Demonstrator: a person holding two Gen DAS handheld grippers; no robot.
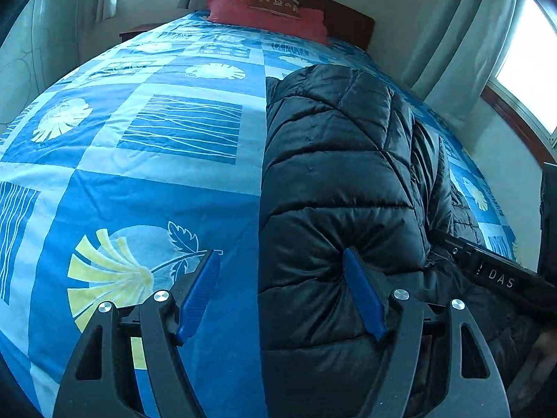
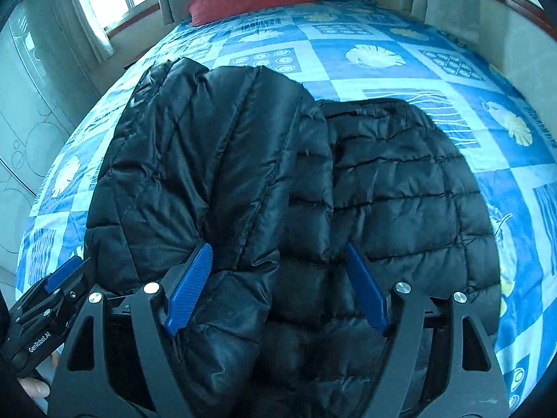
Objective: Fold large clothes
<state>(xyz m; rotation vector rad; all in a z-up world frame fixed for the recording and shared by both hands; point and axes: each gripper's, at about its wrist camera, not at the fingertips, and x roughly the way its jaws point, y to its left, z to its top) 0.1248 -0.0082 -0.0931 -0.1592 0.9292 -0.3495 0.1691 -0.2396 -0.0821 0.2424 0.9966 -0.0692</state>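
Both hand-held grippers [image 1: 282, 254] [image 2: 278, 249] spread wide, low over black puffer jacket [image 2: 278, 174].

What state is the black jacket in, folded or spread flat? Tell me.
Partly folded. One side of the black jacket is doubled over its middle; the other half lies flat on the blue bedspread. Both claws are open.

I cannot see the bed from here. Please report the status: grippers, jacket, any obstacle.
Left gripper open, one finger pressing jacket edge. Right gripper open, fingers astride the black puffer jacket, partly folded on the blue bedspread. Nothing in the way.
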